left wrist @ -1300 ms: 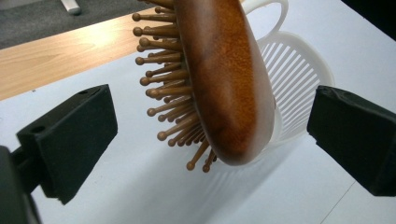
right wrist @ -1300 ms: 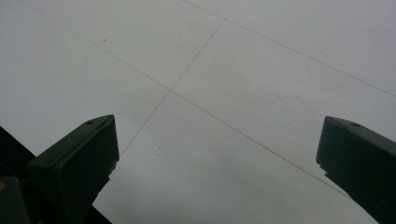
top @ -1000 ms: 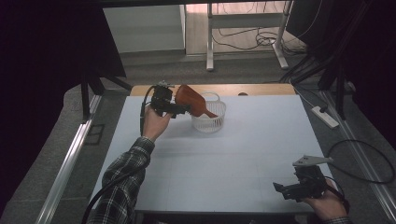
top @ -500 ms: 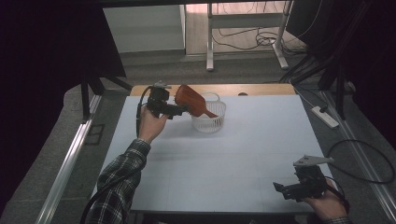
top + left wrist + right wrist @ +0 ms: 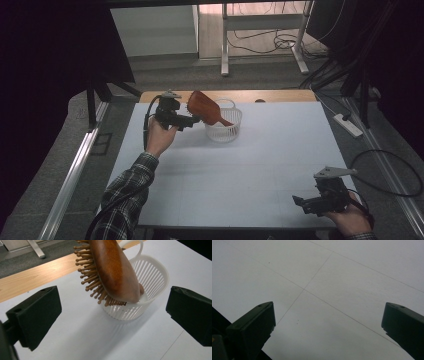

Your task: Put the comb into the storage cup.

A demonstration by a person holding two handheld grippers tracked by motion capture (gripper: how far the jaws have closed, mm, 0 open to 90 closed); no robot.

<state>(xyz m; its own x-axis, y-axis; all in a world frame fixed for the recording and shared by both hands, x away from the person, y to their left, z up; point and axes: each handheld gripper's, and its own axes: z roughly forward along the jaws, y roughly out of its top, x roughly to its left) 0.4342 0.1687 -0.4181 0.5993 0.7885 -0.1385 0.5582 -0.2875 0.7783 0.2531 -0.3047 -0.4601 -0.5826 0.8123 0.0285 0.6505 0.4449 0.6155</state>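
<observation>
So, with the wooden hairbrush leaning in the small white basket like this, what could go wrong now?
1. The hairbrush rests on the rim of the basket, with most of its head outside. It could tip the light basket or slide out.
2. The left gripper is open and close to the brush. A small move might knock it.
3. The basket stands near the far edge of the table, so it could be pushed off.

We hold our left gripper [image 5: 192,120] raised at the table's far left, jaws spread wide, plaid-sleeved forearm [image 5: 131,187] stretched forward. Our right gripper [image 5: 300,201] sits low at the near right corner, jaws equally wide apart, hand [image 5: 347,220] beneath it.
</observation>
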